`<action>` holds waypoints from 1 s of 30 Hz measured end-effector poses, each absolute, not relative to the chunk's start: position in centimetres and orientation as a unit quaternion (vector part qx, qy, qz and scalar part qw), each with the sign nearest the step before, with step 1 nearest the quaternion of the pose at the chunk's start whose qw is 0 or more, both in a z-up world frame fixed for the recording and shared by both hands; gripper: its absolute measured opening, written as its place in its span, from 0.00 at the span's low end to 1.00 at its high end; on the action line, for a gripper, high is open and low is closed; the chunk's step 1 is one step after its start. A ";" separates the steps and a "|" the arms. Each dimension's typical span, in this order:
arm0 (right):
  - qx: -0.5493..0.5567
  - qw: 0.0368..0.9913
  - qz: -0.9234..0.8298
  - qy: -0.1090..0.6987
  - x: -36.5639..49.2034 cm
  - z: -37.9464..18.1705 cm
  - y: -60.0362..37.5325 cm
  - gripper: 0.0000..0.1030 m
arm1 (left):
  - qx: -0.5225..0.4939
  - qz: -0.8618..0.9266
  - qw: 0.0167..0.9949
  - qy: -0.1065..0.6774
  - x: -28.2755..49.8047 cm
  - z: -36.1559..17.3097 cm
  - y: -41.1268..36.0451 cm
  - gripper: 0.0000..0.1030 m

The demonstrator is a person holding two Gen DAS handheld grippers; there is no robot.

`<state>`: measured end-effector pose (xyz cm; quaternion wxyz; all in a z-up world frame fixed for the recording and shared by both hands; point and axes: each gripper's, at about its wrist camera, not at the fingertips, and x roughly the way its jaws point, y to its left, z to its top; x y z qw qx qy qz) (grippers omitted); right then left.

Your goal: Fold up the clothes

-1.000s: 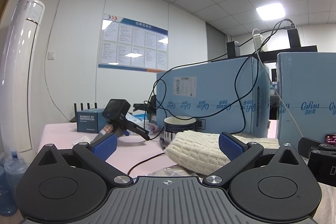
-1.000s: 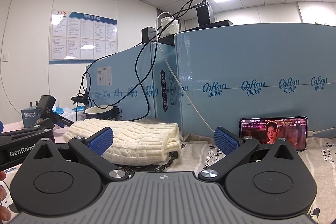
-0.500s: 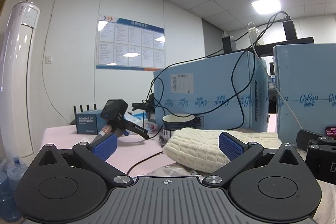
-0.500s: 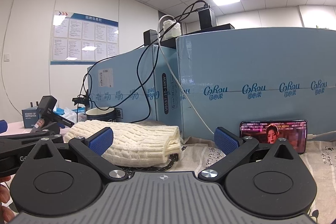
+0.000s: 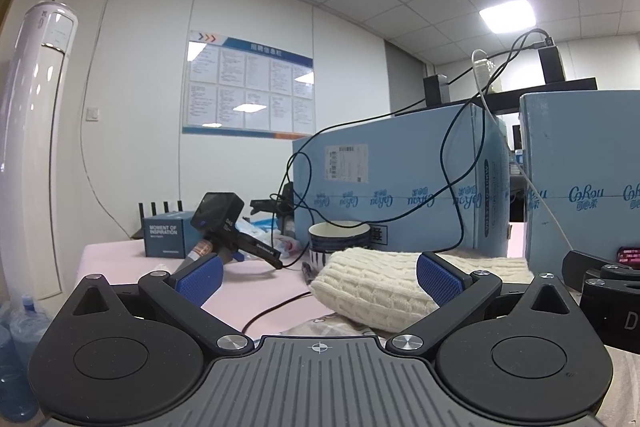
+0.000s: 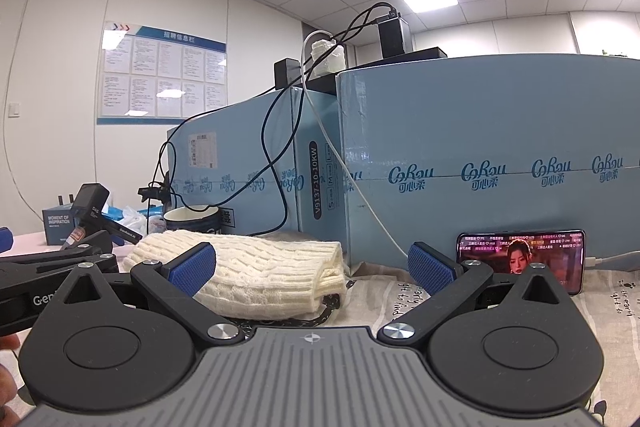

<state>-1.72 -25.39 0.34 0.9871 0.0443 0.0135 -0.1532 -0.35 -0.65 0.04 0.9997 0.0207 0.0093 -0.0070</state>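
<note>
A cream cable-knit sweater lies folded in a thick bundle on the table, just beyond both grippers; it also shows in the right wrist view. My left gripper is open and empty, its right blue pad in front of the sweater's left end. My right gripper is open and empty, with the sweater's right end between its pads but farther off. The left gripper's body shows at the left of the right wrist view.
Two large light-blue cartons with cables stand behind the sweater. A bowl, a handheld camera device and a small blue box sit at the back left. A phone playing video leans on the right carton. A printed cloth covers the table.
Both views have tilted slightly upward and the scene sits a little lower; both grippers stay open and empty and the sweater has not moved.
</note>
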 end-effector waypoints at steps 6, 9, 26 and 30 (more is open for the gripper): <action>0.034 0.987 -0.155 0.014 -1.7 0.3 -25.0 1.00 | 0.005 -0.010 1.000 0.010 -0.6 0.1 0.0 1.00; 0.026 0.988 -0.154 0.015 -1.6 0.3 -24.7 1.00 | -0.009 -0.009 1.000 0.011 -0.7 0.0 0.5 1.00; 0.030 0.986 -0.161 0.009 -1.9 0.2 -24.6 1.00 | -0.020 -0.053 0.998 0.019 -0.8 0.0 0.9 1.00; 0.033 0.985 -0.169 -0.002 -2.5 0.3 -24.6 1.00 | -0.032 -0.049 0.998 0.009 -1.0 -0.1 1.3 1.00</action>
